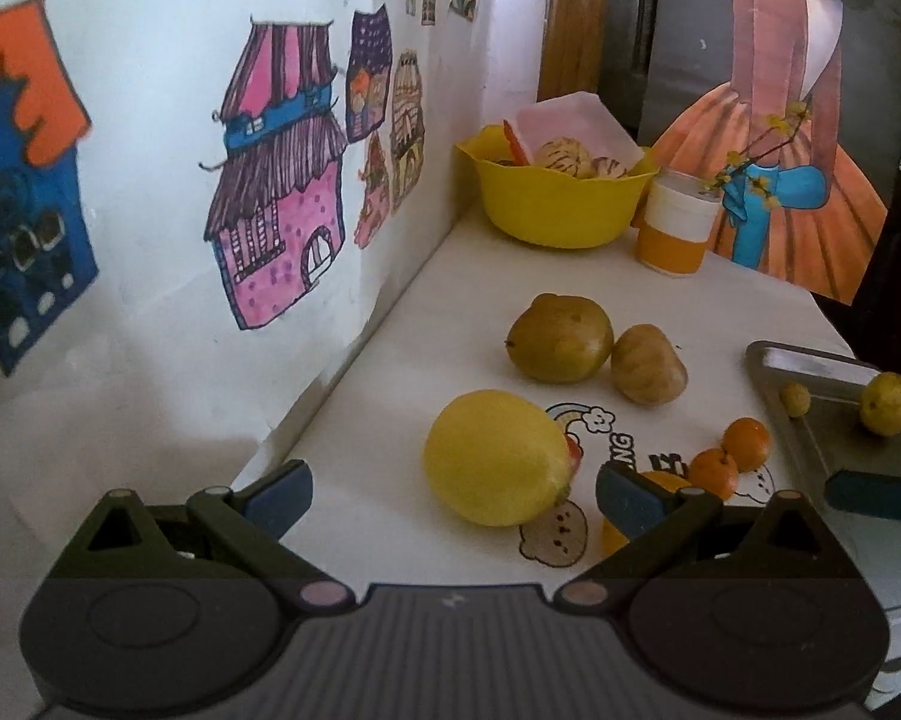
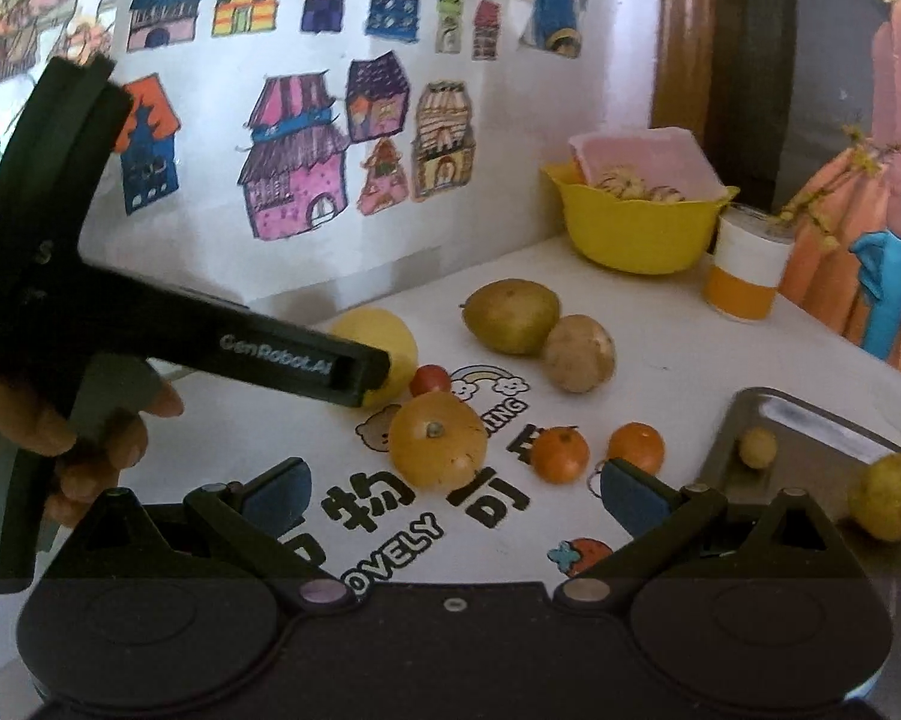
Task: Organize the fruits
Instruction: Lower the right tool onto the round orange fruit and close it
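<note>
Clearly, the left tool (image 1: 453,495) is spread wide w/ nothing held, and the big yellow fruit (image 1: 495,459) is framed just ahead of its pads, on the white printed counter (image 2: 720,354) near the wall. The right tool (image 2: 453,495) is likewise wide open and empty, hovering over the large orange (image 2: 437,439). The metal tray (image 2: 810,420) at the right edge, already carrying a small yellow fruit (image 2: 757,447) and a bigger yellow-green one (image 2: 888,495), is judged to be the destination. For a good grasp, the yellow fruit should be centred between the pads, approx. at its widest part, and squeezed gently, since a round smooth skin can be expected to slip or roll. The small red tomato (image 2: 430,380) touching it should be kept out of the closing path. Two tangerines (image 2: 559,454), a green-brown pear (image 2: 510,315) and a tan striped fruit (image 2: 578,353) remain loose. The yellow bowl (image 2: 636,234) contents are only partly seen behind a pink sheet; the tray's far side is cut off; contact of the left pads w/ the fruit can't be confirmed.
</note>
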`<state>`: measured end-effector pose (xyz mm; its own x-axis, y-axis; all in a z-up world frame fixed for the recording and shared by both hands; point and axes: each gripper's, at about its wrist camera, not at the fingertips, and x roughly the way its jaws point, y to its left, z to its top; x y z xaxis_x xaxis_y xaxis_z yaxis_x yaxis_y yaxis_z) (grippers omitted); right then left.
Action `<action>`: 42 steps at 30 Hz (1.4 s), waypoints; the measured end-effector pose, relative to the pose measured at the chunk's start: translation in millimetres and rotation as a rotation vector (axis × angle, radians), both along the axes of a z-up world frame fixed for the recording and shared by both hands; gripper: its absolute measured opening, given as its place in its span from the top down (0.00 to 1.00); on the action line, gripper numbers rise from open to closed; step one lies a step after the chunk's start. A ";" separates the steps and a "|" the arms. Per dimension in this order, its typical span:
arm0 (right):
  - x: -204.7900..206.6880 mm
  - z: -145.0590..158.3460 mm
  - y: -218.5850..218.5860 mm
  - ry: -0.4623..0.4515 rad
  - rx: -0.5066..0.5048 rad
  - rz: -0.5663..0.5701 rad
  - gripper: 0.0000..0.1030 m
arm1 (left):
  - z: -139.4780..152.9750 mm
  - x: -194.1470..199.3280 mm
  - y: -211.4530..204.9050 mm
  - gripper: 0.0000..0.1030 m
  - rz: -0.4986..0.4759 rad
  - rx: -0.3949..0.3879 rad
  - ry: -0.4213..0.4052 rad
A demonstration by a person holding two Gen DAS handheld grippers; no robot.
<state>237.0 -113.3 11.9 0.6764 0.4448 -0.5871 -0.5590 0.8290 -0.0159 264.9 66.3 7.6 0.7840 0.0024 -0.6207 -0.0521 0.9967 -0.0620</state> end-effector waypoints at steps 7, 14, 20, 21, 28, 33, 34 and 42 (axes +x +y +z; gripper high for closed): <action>17.0 -10.9 9.6 0.001 -0.007 0.036 0.10 | -10.6 14.0 1.7 0.01 -0.002 -0.003 0.009; 36.1 -17.5 16.1 0.036 -0.011 0.034 0.21 | -14.9 26.1 -0.1 0.01 -0.018 -0.026 0.009; 42.5 -20.2 20.3 0.041 0.001 0.038 0.25 | -16.4 31.5 -0.9 0.06 -0.032 -0.040 0.011; 43.1 -20.3 21.0 0.042 0.003 0.040 0.26 | -16.9 31.9 -0.9 0.07 -0.034 -0.047 0.012; 43.6 -25.8 27.5 0.060 -0.015 0.063 0.38 | -20.5 31.5 1.1 0.23 -0.047 -0.076 0.019; 45.9 -29.3 29.7 0.073 -0.013 0.057 0.46 | -20.6 30.0 1.0 0.36 -0.066 -0.107 0.021; 46.1 -29.6 29.5 0.074 -0.010 0.054 0.48 | -20.5 29.6 0.8 0.36 -0.065 -0.106 0.022; 40.7 -28.2 23.8 0.068 0.011 0.044 0.54 | -18.9 20.7 2.0 0.36 -0.031 -0.120 0.030</action>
<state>277.7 -89.5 -16.3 0.6148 0.4799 -0.6259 -0.5946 0.8034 0.0320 285.7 68.4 -11.3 0.7635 -0.0971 -0.6384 -0.0251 0.9834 -0.1795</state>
